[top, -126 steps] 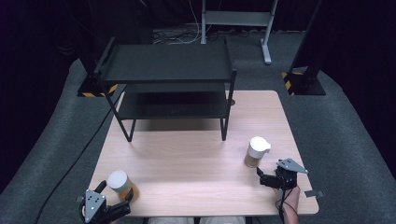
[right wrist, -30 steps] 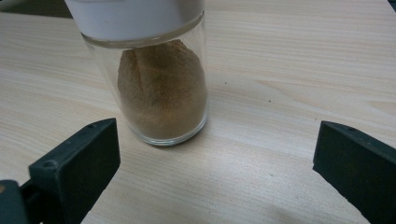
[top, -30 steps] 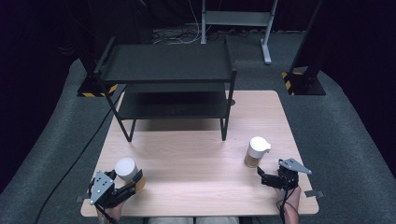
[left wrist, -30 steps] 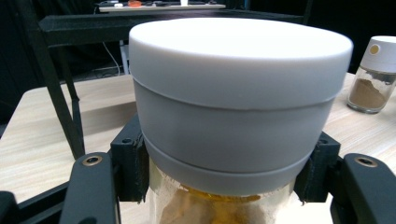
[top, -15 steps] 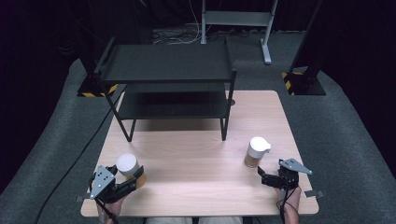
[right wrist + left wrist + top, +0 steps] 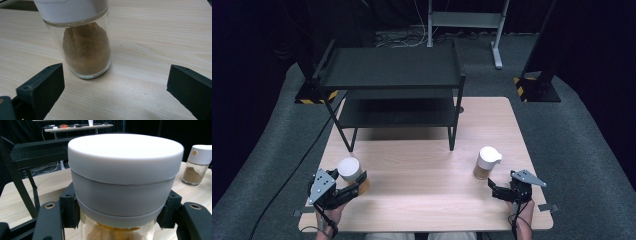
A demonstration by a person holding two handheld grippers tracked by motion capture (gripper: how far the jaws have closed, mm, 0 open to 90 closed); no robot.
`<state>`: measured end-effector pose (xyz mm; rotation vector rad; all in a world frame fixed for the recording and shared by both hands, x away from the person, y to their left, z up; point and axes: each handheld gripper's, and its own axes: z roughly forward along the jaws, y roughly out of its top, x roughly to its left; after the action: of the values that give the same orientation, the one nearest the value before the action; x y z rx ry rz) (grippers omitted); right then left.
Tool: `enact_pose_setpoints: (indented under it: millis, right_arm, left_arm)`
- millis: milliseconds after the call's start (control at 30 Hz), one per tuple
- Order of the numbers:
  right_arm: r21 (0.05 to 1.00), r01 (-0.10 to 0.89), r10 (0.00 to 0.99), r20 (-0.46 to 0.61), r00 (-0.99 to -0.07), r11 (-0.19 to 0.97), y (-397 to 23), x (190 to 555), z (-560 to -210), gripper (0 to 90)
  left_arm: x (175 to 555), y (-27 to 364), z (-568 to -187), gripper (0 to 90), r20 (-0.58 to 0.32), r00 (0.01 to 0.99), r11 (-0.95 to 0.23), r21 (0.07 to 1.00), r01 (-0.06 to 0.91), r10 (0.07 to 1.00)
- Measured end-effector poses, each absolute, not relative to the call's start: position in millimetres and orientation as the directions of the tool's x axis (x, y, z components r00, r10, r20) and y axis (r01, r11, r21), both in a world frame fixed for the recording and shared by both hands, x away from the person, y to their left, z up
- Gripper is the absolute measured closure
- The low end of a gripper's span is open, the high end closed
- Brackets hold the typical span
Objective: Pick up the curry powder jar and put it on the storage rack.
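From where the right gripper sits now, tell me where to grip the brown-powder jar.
Grip the glass body of the jar below its white cap, coming in level from the near side. It stands upright and round, and the open right gripper already faces it.

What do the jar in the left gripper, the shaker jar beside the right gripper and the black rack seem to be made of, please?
White-lidded jar: clear glass or plastic body, since the orange contents show through; the matte lid looks like plastic.
Small clear shaker jar: probably glass, transparent with a glinting base, brown powder visible inside.
Black two-tier rack: likely painted metal, judging by its thin, dull black legs.
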<state>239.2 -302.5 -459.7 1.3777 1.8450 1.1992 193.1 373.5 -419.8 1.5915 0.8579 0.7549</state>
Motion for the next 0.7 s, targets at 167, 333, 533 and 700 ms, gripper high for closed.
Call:
enact_pose_setpoints:
  millis: [167, 333, 533, 700]
  right_arm:
    - [0.883, 0.462, 0.939, 0.085, -0.333, 0.084, -303, 240, -459, 0.3]
    - [0.883, 0.462, 0.939, 0.085, -0.333, 0.084, -302, 240, -459, 0.3]
    - [0.882, 0.463, 0.939, 0.088, -0.333, 0.082, -303, 240, -459, 0.3]
    - [0.885, 0.459, 0.938, 0.088, -0.335, 0.081, -303, 239, -460, 0.3]
  left_arm:
    - [196, 374, -417, 35.3, 0.024, 0.535, -0.116, 0.983, 0.139, 0.844]
    - [201, 374, -414, 35.3, 0.024, 0.543, -0.115, 0.984, 0.135, 0.839]
    - [207, 375, -408, 35.3, 0.031, 0.557, -0.126, 0.983, 0.133, 0.830]
    - [211, 373, -405, 35.3, 0.029, 0.567, -0.124, 0.984, 0.130, 0.823]
